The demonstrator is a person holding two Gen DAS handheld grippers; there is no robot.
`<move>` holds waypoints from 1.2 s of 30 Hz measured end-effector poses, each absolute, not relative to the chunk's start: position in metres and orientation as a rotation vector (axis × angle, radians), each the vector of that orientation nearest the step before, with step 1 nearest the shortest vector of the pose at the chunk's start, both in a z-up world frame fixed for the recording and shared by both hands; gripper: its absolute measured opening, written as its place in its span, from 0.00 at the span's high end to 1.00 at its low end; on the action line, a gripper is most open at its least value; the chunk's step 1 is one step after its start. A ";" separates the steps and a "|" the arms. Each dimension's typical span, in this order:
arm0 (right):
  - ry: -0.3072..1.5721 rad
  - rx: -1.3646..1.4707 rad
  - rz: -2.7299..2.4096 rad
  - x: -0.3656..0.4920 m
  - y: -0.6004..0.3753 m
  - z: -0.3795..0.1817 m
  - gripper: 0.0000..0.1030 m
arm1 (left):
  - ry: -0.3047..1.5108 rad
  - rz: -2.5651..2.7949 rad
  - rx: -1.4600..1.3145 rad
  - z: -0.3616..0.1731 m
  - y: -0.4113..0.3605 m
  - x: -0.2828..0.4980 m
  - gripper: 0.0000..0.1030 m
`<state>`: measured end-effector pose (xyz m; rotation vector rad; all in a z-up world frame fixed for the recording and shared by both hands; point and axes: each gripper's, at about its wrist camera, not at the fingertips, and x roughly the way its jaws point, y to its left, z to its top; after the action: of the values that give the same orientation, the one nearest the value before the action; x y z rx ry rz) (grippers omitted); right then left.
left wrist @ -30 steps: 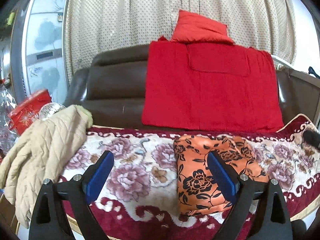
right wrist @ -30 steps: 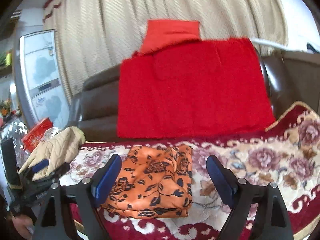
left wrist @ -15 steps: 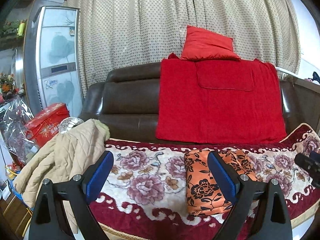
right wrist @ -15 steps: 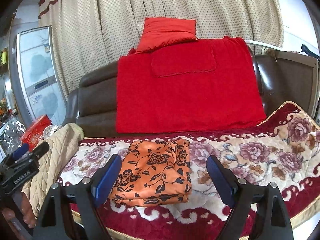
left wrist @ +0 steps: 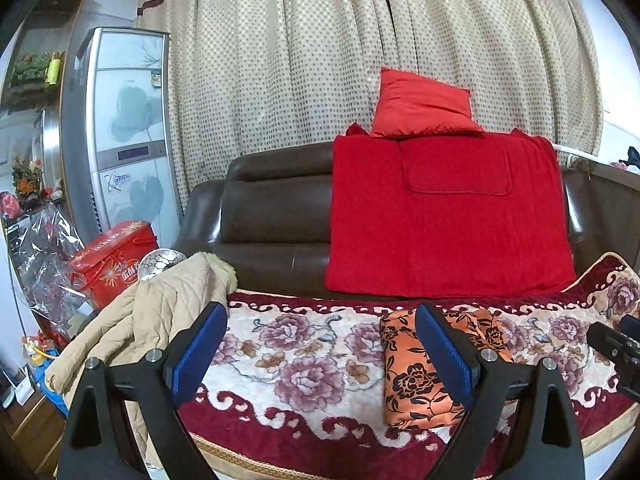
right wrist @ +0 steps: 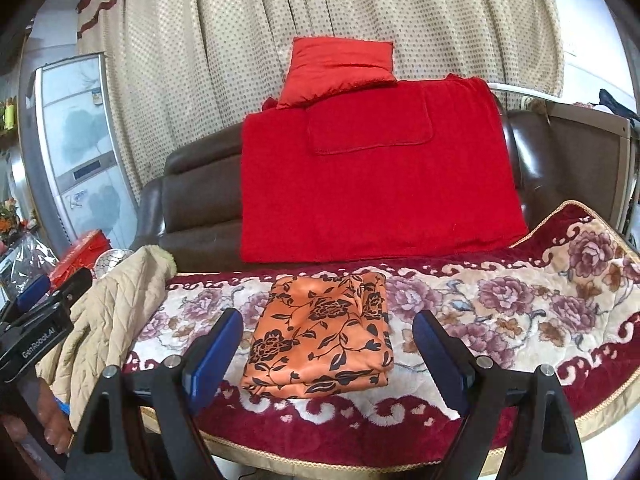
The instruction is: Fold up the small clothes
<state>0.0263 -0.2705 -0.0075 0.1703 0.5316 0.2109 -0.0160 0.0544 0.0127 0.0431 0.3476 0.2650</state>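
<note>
A folded orange garment with a black flower print (right wrist: 320,330) lies flat on the flowered blanket (right wrist: 500,304) that covers the sofa seat. It also shows in the left wrist view (left wrist: 416,380), partly behind my right finger. My left gripper (left wrist: 318,354) is open and empty, held back from the seat's front edge, left of the garment. My right gripper (right wrist: 326,354) is open and empty, in front of the garment and clear of it. The left gripper also shows at the left edge of the right wrist view (right wrist: 38,328).
A beige quilted jacket (left wrist: 160,320) hangs over the seat's left end. A red towel (left wrist: 444,216) drapes the brown sofa back, with a red cushion (left wrist: 424,104) on top. A red box (left wrist: 112,260) and a tall white appliance (left wrist: 124,140) stand at the left.
Both grippers have drawn back and up from the sofa; the garment looks smaller and lower in both views. It lies still, folded. Both grippers stay open.
</note>
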 end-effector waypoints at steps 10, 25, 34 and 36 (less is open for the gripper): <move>0.540 0.166 0.213 0.011 -0.265 -0.005 0.13 | 0.324 0.261 0.059 0.023 0.049 -0.028 0.06; 0.509 0.176 0.177 -0.003 -0.267 0.006 0.13 | 0.302 0.262 0.057 0.031 0.050 -0.041 0.02; 0.494 0.175 0.177 -0.011 -0.266 0.011 0.13 | 0.295 0.265 0.057 0.034 0.049 -0.048 0.02; 0.490 0.174 0.176 -0.012 -0.266 0.013 0.13 | 0.294 0.265 0.059 0.035 0.049 -0.049 0.02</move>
<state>-0.0124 -0.2658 0.0126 0.1740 0.4904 0.1765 -0.0487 0.0488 0.0347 0.0585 0.2941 0.2646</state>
